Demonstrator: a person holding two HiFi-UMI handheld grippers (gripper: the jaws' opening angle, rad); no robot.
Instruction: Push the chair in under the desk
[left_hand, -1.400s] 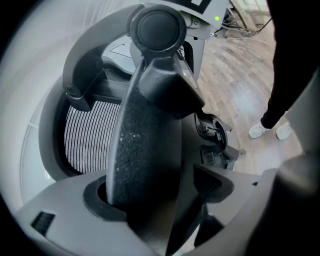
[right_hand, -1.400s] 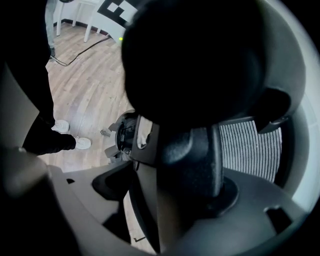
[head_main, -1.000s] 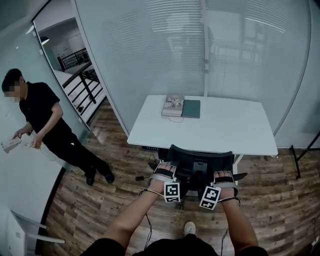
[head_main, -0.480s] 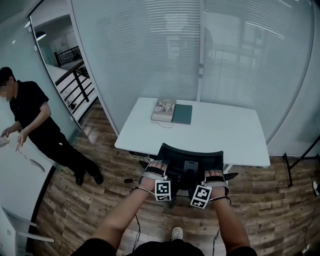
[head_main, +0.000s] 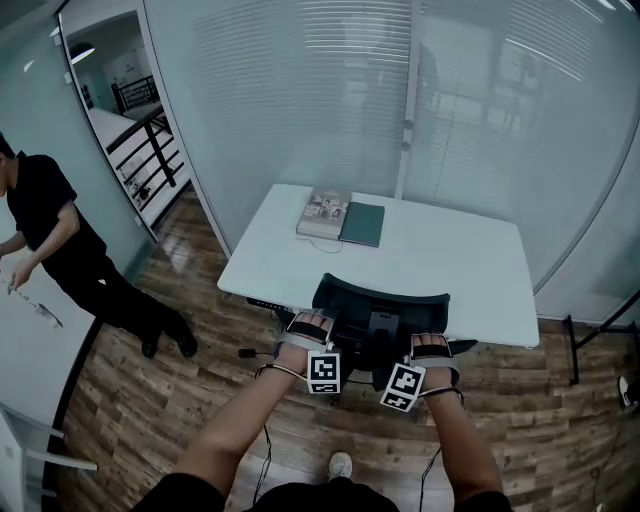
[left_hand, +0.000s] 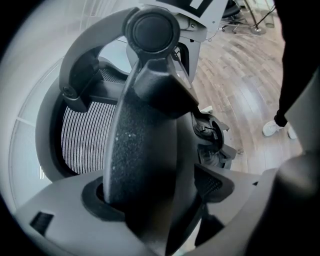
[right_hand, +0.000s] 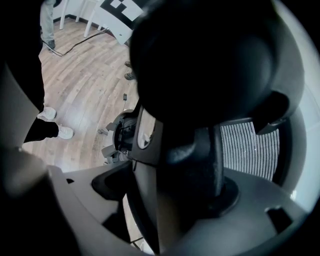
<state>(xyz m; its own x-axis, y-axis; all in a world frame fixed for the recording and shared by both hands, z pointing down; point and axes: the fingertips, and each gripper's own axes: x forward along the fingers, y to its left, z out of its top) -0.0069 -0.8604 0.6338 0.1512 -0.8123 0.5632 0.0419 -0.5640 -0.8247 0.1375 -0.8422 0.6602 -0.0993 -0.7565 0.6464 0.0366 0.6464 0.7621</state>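
A black mesh-backed office chair (head_main: 378, 298) stands at the near edge of the white desk (head_main: 450, 270), its backrest top overlapping that edge. My left gripper (head_main: 311, 324) grips the backrest's left side and my right gripper (head_main: 432, 346) grips its right side, marker cubes towards me. In the left gripper view the mesh back (left_hand: 80, 135) and its curved frame fill the picture close to the jaws. The right gripper view shows the same mesh (right_hand: 247, 150) and the chair's base (right_hand: 122, 132) over wood floor. Both grippers look shut on the backrest frame.
A book (head_main: 324, 212) and a green notebook (head_main: 361, 224) lie at the desk's far edge, against a glass wall. A person in black (head_main: 60, 250) stands at the left on the wood floor. A cable (head_main: 250, 352) lies left of the chair. A stand leg (head_main: 590, 330) shows at the right.
The chair has rolled forward with both grippers on it, and its backrest now overlaps the desk's near edge. The person at the left has drifted farther towards the picture's edge.
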